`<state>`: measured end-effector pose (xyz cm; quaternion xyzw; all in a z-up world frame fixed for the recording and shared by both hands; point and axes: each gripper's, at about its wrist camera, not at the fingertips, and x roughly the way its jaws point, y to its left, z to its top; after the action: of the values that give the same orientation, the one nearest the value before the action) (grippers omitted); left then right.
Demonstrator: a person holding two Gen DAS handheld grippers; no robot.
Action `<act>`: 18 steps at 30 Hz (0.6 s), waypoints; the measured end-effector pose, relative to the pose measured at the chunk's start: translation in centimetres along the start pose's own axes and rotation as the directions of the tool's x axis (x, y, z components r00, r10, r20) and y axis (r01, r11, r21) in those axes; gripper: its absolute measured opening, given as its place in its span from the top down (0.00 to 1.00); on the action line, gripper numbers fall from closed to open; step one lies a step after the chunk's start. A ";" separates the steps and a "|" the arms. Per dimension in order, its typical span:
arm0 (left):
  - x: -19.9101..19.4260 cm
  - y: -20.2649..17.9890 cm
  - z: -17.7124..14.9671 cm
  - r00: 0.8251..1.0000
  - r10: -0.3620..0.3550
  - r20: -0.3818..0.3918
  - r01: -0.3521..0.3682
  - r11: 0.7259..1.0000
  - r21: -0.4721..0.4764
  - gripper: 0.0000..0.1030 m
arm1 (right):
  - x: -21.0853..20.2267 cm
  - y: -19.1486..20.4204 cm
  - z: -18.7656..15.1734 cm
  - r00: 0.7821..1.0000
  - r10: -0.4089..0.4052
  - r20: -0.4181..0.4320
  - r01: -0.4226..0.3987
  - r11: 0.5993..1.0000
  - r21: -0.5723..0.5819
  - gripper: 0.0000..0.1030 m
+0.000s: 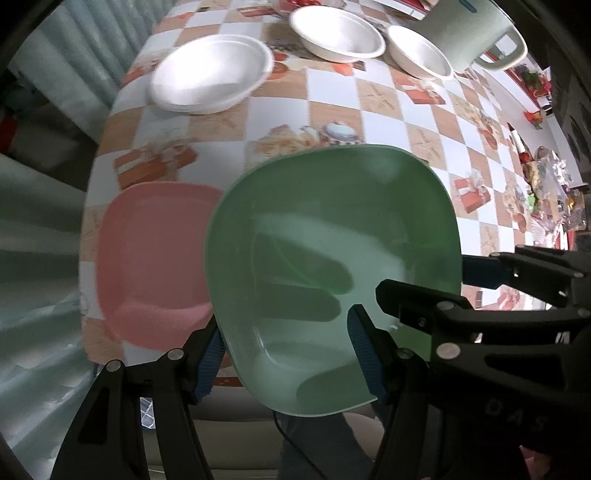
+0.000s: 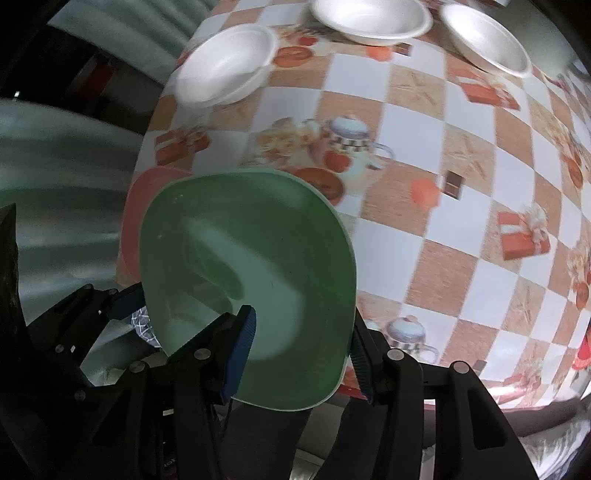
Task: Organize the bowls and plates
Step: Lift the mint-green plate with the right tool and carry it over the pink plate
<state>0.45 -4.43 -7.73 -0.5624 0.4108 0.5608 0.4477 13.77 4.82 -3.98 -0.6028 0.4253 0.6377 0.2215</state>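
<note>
A green square plate is held above the table's near edge, and it also shows in the right wrist view. My left gripper is shut on its left rim. My right gripper is shut on its right rim, and it also shows in the left wrist view. A pink plate lies on the table to the left, partly under the green one; it also shows in the right wrist view. Three white bowls stand at the far side.
The table has a checkered cloth with printed pictures. A pale green jug stands at the far right beside the bowls. Clutter lies along the right edge. The table's left edge drops off beside the pink plate.
</note>
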 end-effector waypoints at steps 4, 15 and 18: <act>-0.5 1.9 -0.5 1.000 0.008 0.007 -0.008 0.999 -0.044 0.34 | 0.8 2.0 0.7 1.000 0.003 -0.014 -0.003 0.999 -0.033 0.50; -1.2 5.6 -1.2 0.999 0.046 0.020 -0.044 0.994 -0.097 0.34 | 2.6 6.4 2.5 0.999 0.015 -0.029 -0.017 0.997 -0.077 0.50; -1.2 6.6 -1.3 0.998 0.058 0.017 -0.056 0.993 -0.103 0.34 | 3.1 7.5 2.9 0.999 0.024 -0.036 -0.027 0.997 -0.078 0.50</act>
<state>-5.59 -7.43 -6.86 -0.5672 0.3927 0.5992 0.4062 5.60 2.35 -5.17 -0.6167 0.4114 0.6460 0.1820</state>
